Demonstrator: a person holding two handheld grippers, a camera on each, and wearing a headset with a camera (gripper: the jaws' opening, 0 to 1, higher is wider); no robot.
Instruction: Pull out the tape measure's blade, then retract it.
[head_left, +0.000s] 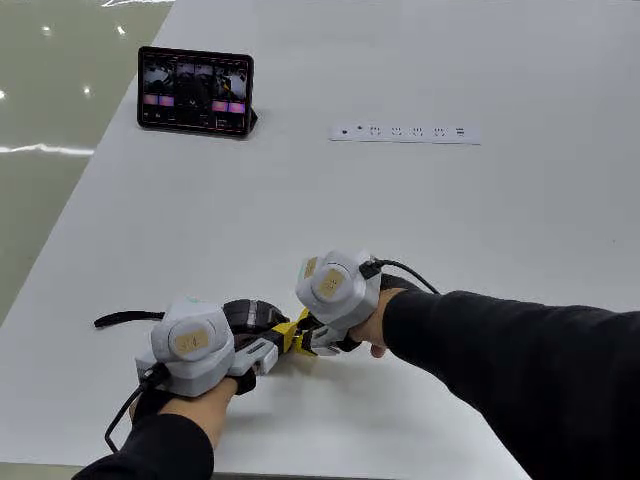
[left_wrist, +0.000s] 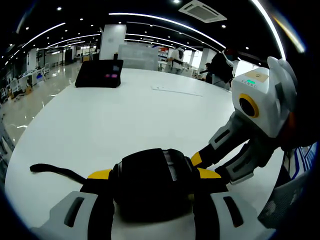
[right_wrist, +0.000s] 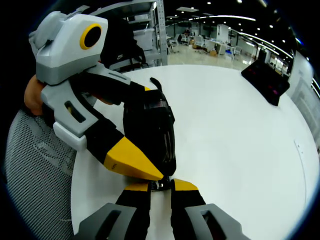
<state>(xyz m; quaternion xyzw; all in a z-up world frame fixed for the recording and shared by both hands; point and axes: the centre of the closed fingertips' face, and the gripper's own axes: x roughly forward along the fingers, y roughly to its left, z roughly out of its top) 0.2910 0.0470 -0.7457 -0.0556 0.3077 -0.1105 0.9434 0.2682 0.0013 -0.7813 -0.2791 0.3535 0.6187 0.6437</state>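
Note:
A black tape measure with a black wrist strap lies near the table's front edge. My left gripper is shut on its case, and its yellow-tipped fingers press both sides of the tape measure. My right gripper comes in from the right and meets the case at its front. In the right gripper view its yellow fingertips stand nearly together, pinching a small metal blade tip at the mouth of the tape measure. No length of blade shows outside the case.
On the white table, a dark tablet stands propped at the far left and a white power strip lies flat at the far middle. The table's left edge drops to a glossy floor.

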